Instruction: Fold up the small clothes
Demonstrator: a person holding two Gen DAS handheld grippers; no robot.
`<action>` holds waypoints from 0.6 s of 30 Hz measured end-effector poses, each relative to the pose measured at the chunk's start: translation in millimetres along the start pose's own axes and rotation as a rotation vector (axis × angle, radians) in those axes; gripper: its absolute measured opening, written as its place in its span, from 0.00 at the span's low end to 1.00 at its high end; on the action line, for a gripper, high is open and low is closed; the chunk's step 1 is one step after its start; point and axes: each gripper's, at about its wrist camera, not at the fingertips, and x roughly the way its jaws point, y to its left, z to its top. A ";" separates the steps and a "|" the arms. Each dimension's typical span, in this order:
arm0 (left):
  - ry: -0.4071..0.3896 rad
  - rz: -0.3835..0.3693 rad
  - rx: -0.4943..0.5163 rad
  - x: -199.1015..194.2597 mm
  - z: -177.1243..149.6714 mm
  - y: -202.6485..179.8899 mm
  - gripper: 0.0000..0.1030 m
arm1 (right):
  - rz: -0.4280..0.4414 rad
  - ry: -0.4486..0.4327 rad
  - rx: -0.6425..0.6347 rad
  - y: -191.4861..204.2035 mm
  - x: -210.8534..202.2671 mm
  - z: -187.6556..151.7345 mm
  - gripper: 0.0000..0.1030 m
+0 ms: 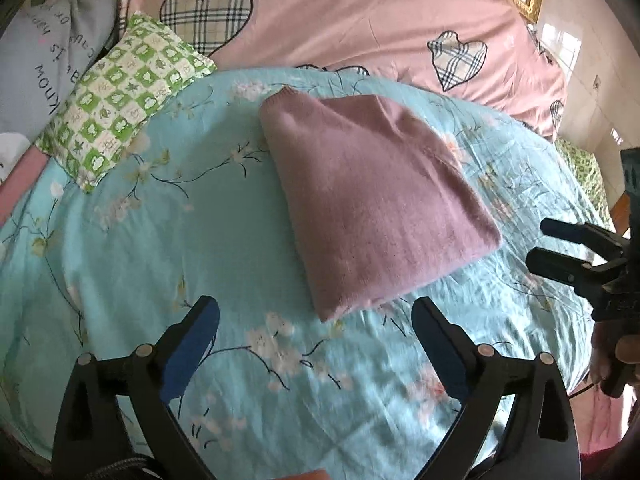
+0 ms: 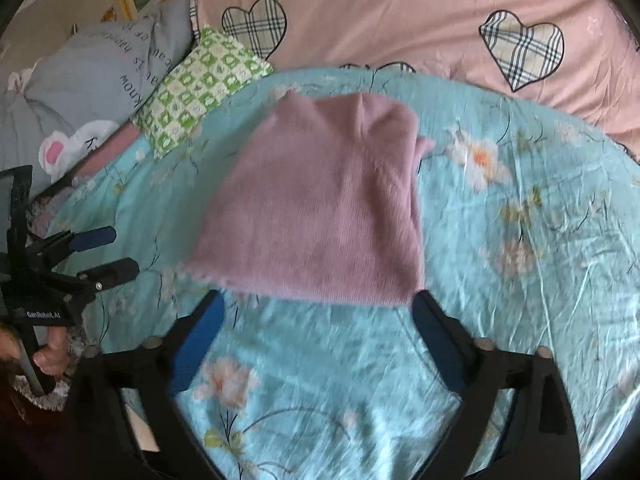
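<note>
No containers here, just a fuzzy mauve knit sweater folded into a soft rectangle, lying flat mid-bed on the crinkly teal floral sheet. Left gripper and right gripper both gape wide, holding nothing, at its near edge. A green checked pillow sits far left.

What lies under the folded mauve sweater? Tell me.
The mauve sweater rests on the turquoise floral sheet. Whatever lies directly beneath it is covered.
</note>
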 end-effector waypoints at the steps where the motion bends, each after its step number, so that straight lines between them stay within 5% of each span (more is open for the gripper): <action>1: 0.011 0.004 0.005 4.0 1.2 -0.4 0.94 | -0.002 0.006 0.000 -1.6 2.7 2.3 0.97; 9: 0.076 0.030 0.001 28.8 -2.0 -5.1 0.94 | 0.006 0.082 0.031 -7.0 27.5 -0.1 0.97; 18: 0.050 0.046 0.000 35.2 5.9 -6.2 0.94 | 0.023 0.096 0.014 -6.4 38.2 3.1 0.97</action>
